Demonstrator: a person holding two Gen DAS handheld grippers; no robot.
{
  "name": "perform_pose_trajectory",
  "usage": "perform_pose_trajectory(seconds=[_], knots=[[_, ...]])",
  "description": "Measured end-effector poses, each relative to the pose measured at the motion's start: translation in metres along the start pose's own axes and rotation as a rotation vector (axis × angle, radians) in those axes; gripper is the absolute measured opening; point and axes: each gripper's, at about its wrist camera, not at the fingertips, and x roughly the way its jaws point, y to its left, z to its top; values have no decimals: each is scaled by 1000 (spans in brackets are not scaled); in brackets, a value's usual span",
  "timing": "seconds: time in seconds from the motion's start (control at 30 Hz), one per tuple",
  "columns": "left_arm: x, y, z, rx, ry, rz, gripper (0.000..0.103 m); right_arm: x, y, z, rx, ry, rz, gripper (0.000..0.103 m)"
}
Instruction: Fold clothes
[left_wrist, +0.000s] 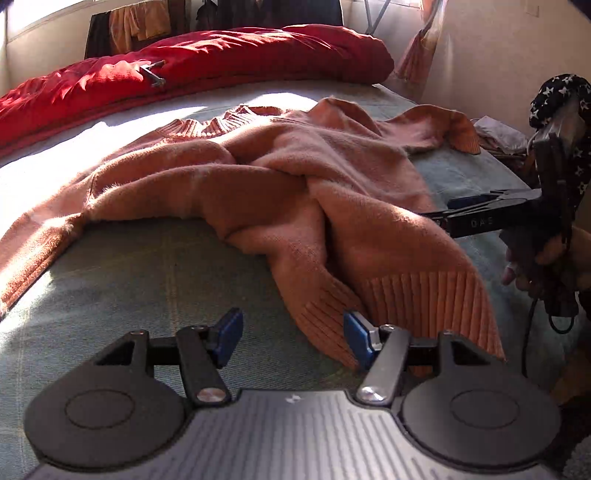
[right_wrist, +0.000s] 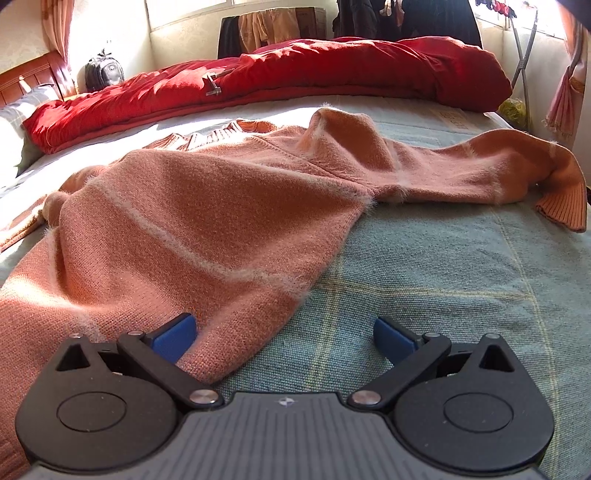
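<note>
While sunlight falls across the far half of the bed, an orange knitted sweater lies crumpled on the pale green plaid bedsheet, its long axis running from the ribbed collar on the far side to the ribbed hem at the near edge. One sleeve stretches away from the sweater's body toward the right, ending in a ribbed cuff that curls upward. Another sleeve folds across the front of the body and points at the near edge.

Just before that sleeve's cuff, the left gripper hovers with its blue pads well apart; its right pad touches the knit. Over the hem's right corner, the right gripper is spread wide, its left pad against the fabric and its right pad over bare sheet.

Right of the sweater the sheet is bare, giving free room. Beyond the collar, a red quilt lies bunched along the bed's far edge, apart from the sweater. Left of the sweater, bare sheet also shows beside the hem.
</note>
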Motion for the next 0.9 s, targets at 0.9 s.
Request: perform_pose_trajectory(seconds=[0.9], knots=[[61,24,21,-294,-56,-113,46,-6,-5,-14,-13,-35,44,103]])
